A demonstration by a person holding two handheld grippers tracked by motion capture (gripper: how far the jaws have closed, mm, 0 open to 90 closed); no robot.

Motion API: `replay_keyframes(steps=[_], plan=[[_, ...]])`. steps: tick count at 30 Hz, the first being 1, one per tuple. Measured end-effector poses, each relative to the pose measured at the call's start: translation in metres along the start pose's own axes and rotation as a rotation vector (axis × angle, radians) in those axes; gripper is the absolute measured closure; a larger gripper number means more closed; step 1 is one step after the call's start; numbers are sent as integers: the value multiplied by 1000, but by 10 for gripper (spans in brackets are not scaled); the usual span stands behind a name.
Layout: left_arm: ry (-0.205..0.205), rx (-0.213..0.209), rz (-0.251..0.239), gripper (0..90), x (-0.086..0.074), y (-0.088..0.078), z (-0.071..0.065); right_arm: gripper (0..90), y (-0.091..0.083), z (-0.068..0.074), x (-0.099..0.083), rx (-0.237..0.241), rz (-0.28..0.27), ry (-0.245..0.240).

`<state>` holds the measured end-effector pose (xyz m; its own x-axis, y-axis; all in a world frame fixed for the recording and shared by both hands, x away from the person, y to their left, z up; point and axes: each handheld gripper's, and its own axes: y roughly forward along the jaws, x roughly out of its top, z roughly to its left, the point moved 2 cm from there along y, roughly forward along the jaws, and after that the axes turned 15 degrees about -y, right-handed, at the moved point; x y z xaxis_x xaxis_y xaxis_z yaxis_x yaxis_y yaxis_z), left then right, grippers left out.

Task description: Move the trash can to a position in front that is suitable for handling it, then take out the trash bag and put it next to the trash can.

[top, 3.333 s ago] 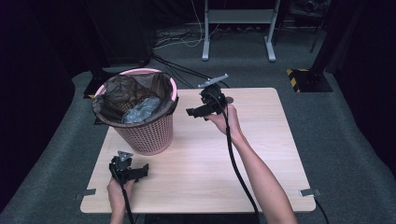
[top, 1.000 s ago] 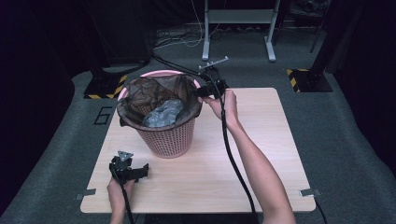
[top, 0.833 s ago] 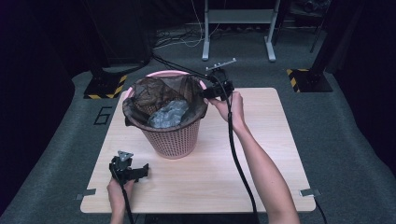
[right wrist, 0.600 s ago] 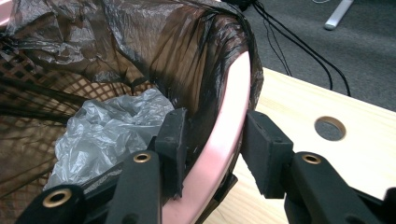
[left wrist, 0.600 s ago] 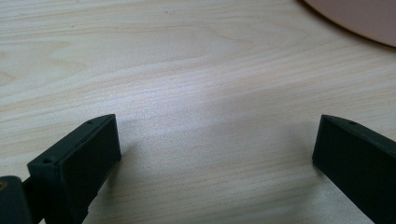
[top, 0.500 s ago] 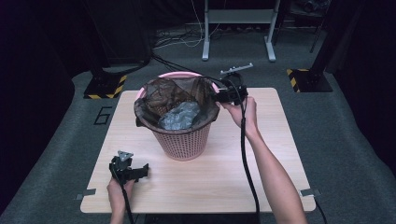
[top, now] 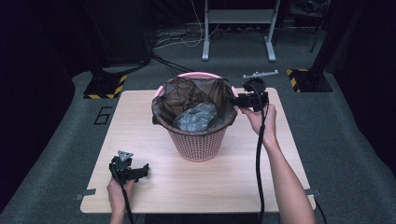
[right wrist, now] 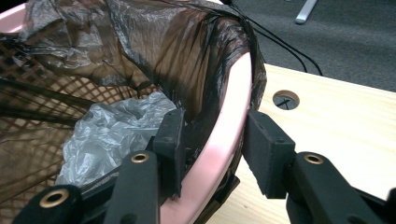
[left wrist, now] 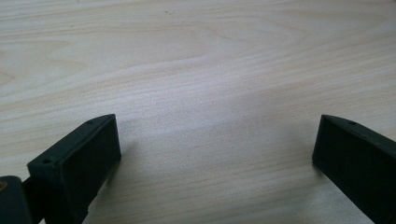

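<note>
The tabletop [top: 243, 186] is pale wood, and most of it is bare; a round cable hole sits near its far right corner in the right gripper view. The largest thing on it is the pink basket [top: 196, 144], standing upright slightly beyond the middle, toward the far edge. It is a lattice-walled plastic bin, narrower at the foot than at the top, with a smooth pink rim [right wrist: 219, 154].

A thin, dark, see-through bag liner [top: 187, 95] is draped inside it and folded out over the rim, crumpled and slack, so the brown lattice shows through. At the bottom lies a wad of grey plastic film [top: 196, 116].

The right gripper [right wrist: 212, 154] is at the basket's right side, near the far right corner. Its jaws straddle the rim and the folded liner, one inside, one outside. The inner pad sits against the liner, but a sliver of gap shows at the outer pad, so the hold looks loose rather than clamped, probably enough to drag the basket by its rim.

The left gripper [top: 127, 169] lies near the front left corner, jaws wide apart over bare wood, holding nothing, apparently parked.
</note>
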<state>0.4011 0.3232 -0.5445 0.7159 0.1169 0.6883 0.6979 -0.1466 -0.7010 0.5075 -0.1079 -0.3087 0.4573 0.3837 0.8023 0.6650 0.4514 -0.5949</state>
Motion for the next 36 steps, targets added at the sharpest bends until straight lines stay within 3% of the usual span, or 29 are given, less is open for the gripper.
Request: replay_keyframes(steps=[6, 8, 9, 18, 22, 27, 28, 29, 31, 36], plan=[[0, 0, 0, 6, 0, 0, 0, 533, -6, -7, -6, -2, -10, -10], [-1, 0, 0, 6, 0, 0, 0, 398, -7, -9, -5, -30, -13, -20], [-1, 0, 0, 6, 0, 0, 0, 297, -11, -10, -4, -19, -34, -20], [1, 0, 1, 5, 0, 0, 0, 121, -20, -16, -9, 16, -66, -35], [-5, -2, 0, 5, 0, 1, 0, 8, -20, -21, -12, -8, -31, -84], [-13, 1, -2, 11, 0, 0, -1, 0, -20, -25, -16, 25, -33, -74], [0, 0, 28, 16, 2, -1, -1, 0, -20, -25, -15, 31, -31, -79], [0, 0, 28, 24, 2, -1, -1, 0, -20, -25, -15, 31, -31, -79], [-6, -3, 61, 47, 7, -3, 0, 55, -22, -24, -14, 34, -27, -92], [-31, -97, 59, 82, 30, -14, 1, 148, -24, -22, -9, 50, -12, -127]])
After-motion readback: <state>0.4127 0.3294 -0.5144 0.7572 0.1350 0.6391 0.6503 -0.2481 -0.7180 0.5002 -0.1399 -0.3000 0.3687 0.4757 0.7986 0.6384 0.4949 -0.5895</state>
